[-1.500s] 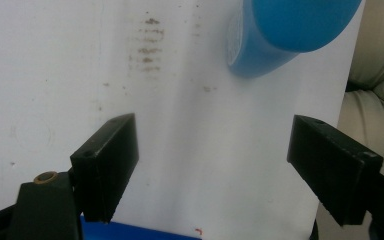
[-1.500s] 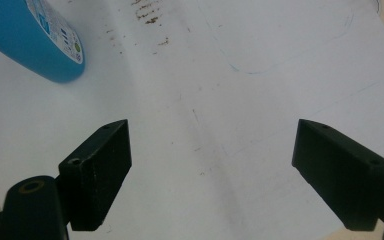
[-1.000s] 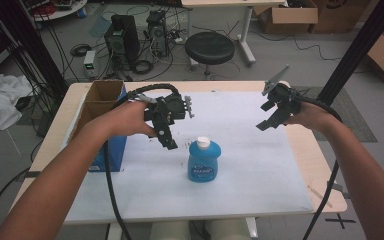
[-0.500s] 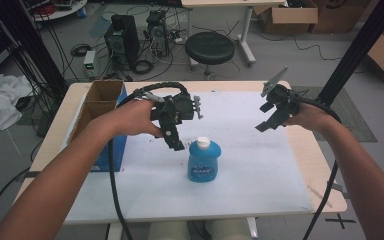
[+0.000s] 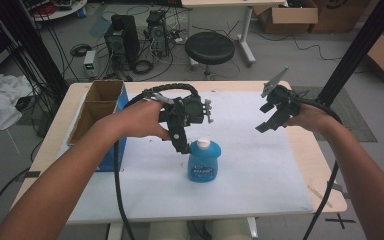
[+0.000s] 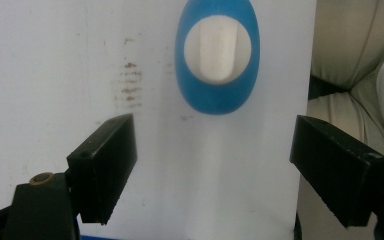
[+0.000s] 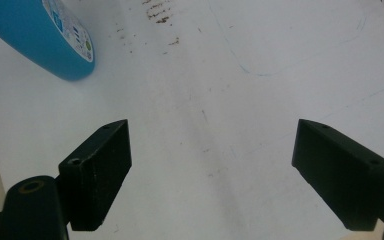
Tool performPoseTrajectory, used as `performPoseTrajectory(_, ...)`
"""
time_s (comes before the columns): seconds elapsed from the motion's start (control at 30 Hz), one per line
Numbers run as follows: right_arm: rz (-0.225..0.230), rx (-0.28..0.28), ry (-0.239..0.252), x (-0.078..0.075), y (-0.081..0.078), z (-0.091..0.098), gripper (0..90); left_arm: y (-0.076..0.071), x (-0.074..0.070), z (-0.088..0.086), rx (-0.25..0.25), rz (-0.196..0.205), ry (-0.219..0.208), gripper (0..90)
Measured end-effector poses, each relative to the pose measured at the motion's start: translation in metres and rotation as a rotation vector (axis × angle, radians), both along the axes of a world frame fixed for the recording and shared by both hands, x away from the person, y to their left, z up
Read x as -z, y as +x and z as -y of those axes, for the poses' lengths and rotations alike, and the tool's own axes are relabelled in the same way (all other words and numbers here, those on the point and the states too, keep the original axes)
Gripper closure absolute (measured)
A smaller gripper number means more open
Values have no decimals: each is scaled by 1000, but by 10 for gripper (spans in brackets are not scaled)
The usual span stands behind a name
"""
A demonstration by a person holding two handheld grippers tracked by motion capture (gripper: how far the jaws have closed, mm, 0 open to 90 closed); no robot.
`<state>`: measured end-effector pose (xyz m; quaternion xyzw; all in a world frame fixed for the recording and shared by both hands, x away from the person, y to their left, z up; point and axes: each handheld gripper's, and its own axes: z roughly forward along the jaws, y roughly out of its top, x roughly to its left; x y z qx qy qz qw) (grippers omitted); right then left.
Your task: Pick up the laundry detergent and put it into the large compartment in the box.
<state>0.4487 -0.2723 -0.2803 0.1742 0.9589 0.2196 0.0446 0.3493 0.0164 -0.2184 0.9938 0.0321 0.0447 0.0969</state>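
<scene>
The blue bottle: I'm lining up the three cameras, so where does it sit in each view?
High view: blue bottle upright at table centre, just below the left hand-held gripper.
Left gripper view: top centre, seen from above, white cap facing the camera.
Right gripper view: top-left corner.
Shared landmark: the white table cover.

A lab or workshop. Beyond the table's (image 5: 325, 200) far edge, computer towers (image 5: 122, 40) and tangled cables (image 5: 145, 62) sit on the bare floor. Cardboard boxes (image 5: 290, 17) and a black stool (image 5: 209, 48) stand nearby.
</scene>
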Motion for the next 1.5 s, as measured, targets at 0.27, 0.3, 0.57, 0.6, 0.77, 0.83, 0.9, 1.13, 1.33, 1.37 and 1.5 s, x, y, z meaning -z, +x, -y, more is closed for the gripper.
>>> performPoseTrajectory(0.27, -1, -12, -3, 1, 0, -4, 156, -1, 2, 13, 17, -10, 2, 195)
performPoseTrajectory(0.3, -3, -10, -2, 1, -1, -4, 156, -1, 3, 15, 24, -8, 2, 195)
performPoseTrajectory(0.57, 2, -17, 0, 1, -1, -5, 157, 2, 11, 26, 31, -19, 9, 194)
performPoseTrajectory(0.6, -1, -12, 2, 1, -1, -5, 157, 3, 11, 27, 32, -22, 4, 194)
performPoseTrajectory(0.77, 1, -13, 3, 1, -1, -4, 156, 4, 20, 34, 43, -32, 26, 195)
performPoseTrajectory(0.83, 1, -14, 2, 0, -1, -5, 156, 4, 24, 37, 46, -36, 29, 195)
performPoseTrajectory(0.9, 1, -17, 6, 0, -1, -6, 157, 5, 27, 40, 51, -42, 33, 195)
performPoseTrajectory(1.13, -1, -18, 10, -1, -1, -7, 158, 7, 36, 47, 61, -46, 58, 197)
performPoseTrajectory(1.33, 1, -17, 10, 0, -1, -6, 158, 8, 45, 50, 69, -44, 69, 197)
performPoseTrajectory(1.37, 0, -17, 10, 0, -1, -6, 158, 8, 47, 50, 70, -45, 74, 197)
performPoseTrajectory(1.5, 0, -19, 14, 0, -1, -7, 158, 8, 53, 53, 80, -41, 98, 200)
